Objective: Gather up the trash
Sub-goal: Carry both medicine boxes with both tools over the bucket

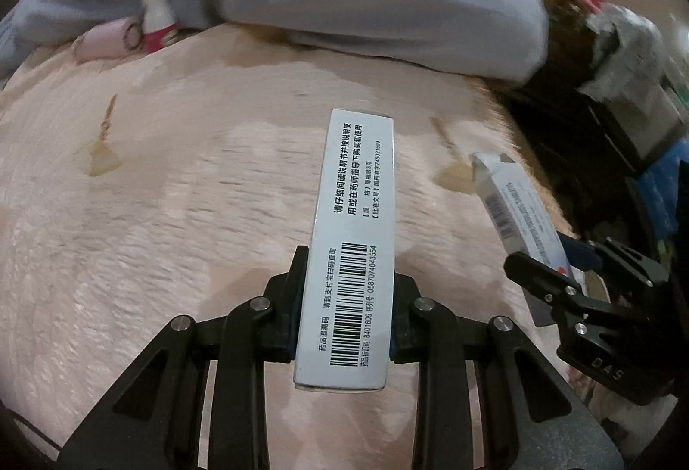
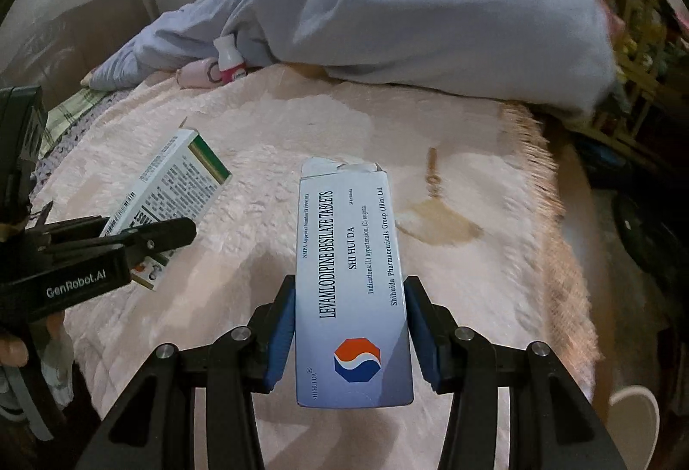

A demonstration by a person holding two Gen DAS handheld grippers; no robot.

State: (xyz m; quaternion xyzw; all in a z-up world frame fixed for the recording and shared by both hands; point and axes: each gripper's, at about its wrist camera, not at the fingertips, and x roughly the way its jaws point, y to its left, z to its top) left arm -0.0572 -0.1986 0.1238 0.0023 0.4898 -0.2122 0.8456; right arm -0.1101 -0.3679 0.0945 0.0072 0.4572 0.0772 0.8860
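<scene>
While both grippers hang above a bed covered with a pink plush blanket (image 1: 172, 211), each one carries a medicine box. The left gripper (image 1: 344, 310) has its jaws closed on a white medicine box with a barcode (image 1: 351, 254); the pads press on its two long sides and the box points forward, away from the camera, clear of the blanket. In the right wrist view this same box shows a green stripe at its far end and is seen over the left part of the blanket. The right gripper (image 2: 351, 336) grips a white and blue box of levamlodipine besylate tablets (image 2: 351, 276); its blue pads (image 2: 280, 336) touch both long sides, and the far flap of the box is torn open. This box is also lifted off the blanket, near the right edge of the bed. At the far edge of the bed lies a grey garment (image 2: 430, 17), crumpled, and just beside it, towards the far left corner, stands a small white bottle with a pink label (image 2: 230, 60), next to a pale pink object (image 2: 198, 76) that I cannot identify. The blanket has yellow-brown printed shapes (image 2: 439, 224) and a fringe along its right edge (image 2: 555, 177).
</scene>
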